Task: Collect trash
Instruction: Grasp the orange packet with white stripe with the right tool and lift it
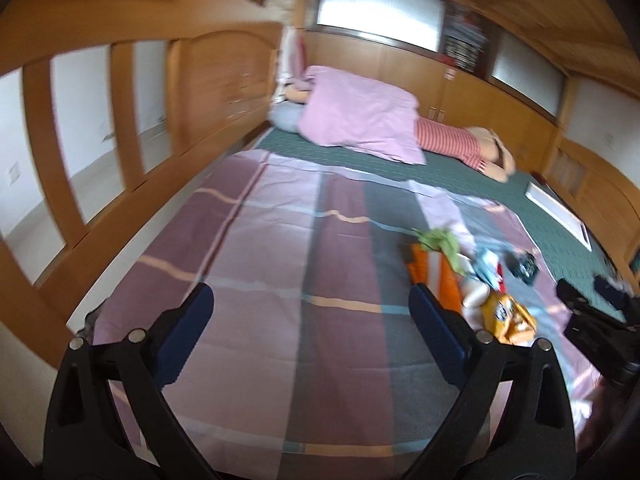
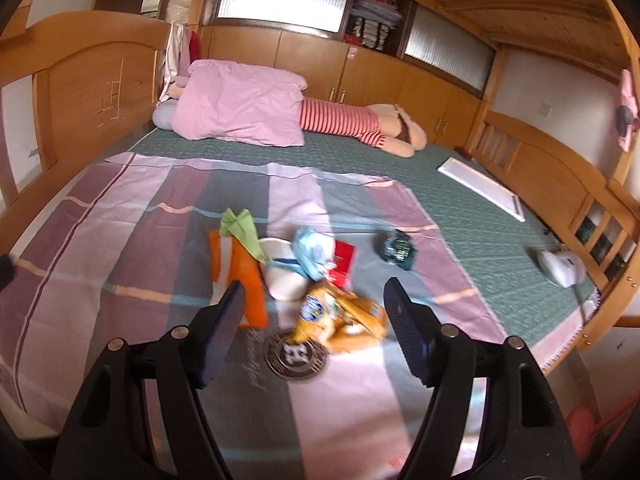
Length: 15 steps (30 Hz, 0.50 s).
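A: Start at the right gripper (image 2: 316, 312). How do its jaws stand?

B: Spread wide, nothing between them. Just ahead, framed by the two fingertips, lies the yellow snack wrapper (image 2: 340, 316) on the striped sheet (image 2: 132, 248). It looks crumpled and light.

A: And the left gripper (image 1: 310, 312)?

B: Also wide apart and empty, over bare sheet. The trash sits ahead and to its right; the yellow wrapper (image 1: 506, 318) shows there too.

A: What lies past the wrapper?

B: Just beyond it and a little to the left, a white cup-like container (image 2: 282, 270), and left of that an orange carton (image 2: 240, 276) with a green scrap (image 2: 242, 230) at its far end. Straight beyond, a pale blue crumpled wrapper (image 2: 314, 252) touching a red packet (image 2: 343, 262). Further right, apart from the pile, a dark teal wrapper (image 2: 396, 249).

A: So how should the grasp go?

B: I'd take the yellow wrapper first, since it's nearest. Lower the fingertips to either side of its bulkiest fold and close on the foil only. Press too deep and the sheet may bunch into the grip. The wrapper is blurred, so its edges are hard to judge; centre on the bulk.
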Each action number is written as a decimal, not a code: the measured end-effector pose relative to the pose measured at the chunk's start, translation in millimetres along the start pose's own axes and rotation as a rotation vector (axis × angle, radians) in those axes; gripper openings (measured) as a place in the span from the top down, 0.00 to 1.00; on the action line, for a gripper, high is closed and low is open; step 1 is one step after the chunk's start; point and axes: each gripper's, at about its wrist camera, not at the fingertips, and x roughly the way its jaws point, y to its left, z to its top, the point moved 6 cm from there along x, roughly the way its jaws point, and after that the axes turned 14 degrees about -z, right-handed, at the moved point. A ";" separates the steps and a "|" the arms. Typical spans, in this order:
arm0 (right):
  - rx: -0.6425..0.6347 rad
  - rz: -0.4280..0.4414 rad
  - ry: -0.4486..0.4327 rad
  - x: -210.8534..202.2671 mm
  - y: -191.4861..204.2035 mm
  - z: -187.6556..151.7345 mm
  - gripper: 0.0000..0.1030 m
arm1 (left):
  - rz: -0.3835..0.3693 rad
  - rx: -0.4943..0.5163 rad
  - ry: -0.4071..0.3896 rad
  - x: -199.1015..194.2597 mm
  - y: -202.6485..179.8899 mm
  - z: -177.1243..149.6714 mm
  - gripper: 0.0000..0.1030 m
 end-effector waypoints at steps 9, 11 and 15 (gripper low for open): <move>0.193 0.238 0.376 143.9 73.2 -2.8 0.30 | 0.053 -0.170 0.017 1.2 50.9 -0.2 0.05; 0.119 0.212 0.431 165.1 93.7 -15.3 0.30 | 0.052 -0.208 0.023 2.3 60.5 -1.8 0.05; 0.056 0.191 0.506 191.0 119.4 -47.5 0.31 | 0.052 -0.257 0.049 8.4 72.6 -6.2 0.04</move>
